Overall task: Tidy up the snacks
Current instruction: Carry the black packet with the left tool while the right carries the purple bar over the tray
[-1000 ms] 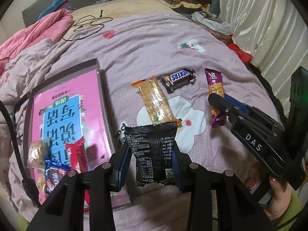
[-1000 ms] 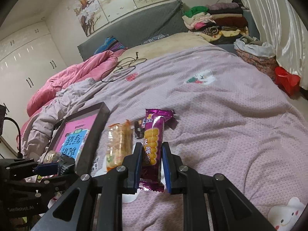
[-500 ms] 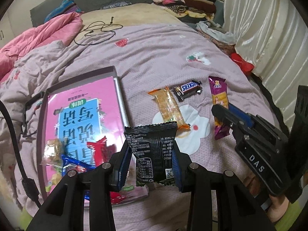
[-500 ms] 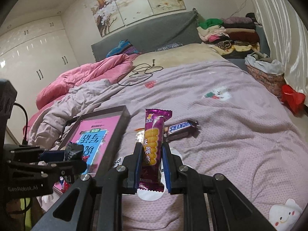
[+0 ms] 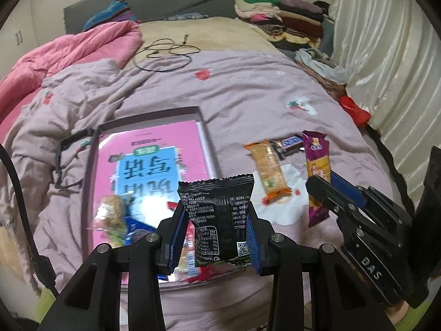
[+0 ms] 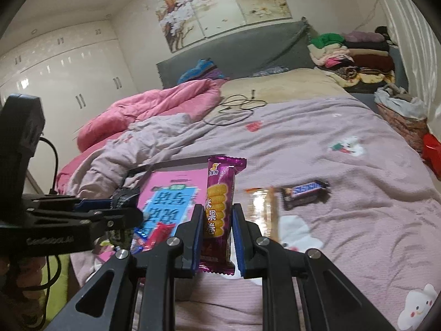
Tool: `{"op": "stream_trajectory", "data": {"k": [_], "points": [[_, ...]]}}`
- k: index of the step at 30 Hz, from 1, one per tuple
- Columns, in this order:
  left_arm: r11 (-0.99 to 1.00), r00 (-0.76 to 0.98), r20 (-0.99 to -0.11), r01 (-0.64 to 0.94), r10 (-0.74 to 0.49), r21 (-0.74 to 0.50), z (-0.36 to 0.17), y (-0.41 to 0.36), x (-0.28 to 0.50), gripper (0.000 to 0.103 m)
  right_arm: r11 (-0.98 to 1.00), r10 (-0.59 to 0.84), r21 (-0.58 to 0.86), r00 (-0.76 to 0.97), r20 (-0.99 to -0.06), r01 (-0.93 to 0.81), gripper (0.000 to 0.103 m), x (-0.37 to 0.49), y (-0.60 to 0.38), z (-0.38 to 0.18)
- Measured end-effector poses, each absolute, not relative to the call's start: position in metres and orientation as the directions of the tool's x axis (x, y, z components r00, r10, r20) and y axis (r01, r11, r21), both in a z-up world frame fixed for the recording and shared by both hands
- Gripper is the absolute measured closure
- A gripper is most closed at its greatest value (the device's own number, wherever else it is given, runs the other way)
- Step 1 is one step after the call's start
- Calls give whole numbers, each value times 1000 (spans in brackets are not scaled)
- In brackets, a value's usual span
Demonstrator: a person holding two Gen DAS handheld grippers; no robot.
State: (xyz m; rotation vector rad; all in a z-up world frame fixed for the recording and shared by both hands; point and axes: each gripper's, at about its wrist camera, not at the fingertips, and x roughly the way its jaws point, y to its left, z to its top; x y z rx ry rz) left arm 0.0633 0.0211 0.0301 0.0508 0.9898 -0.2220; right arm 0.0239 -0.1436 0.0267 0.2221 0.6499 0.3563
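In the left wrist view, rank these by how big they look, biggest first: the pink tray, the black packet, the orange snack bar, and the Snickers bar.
1. pink tray
2. black packet, though it sits close to the camera in the left gripper, so it looks bigger than it is
3. orange snack bar
4. Snickers bar, partly behind the orange one

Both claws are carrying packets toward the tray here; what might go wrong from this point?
1. The left claw pinches the black packet only at its side edges, so the slick film may slip out before the tray.
2. The purple wafer bar stands tall in the right claw and might tilt on release.
3. The two claws are close together near the tray, so they may collide.
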Motion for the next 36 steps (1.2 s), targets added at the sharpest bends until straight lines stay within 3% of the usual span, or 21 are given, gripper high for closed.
{"op": "stream_trajectory", "data": {"k": [36], "points": [[997,554,-832,-31,-45,-74,20,150,54,63,844,523,275,595,-611,-460,83,11,-36,12]]}}
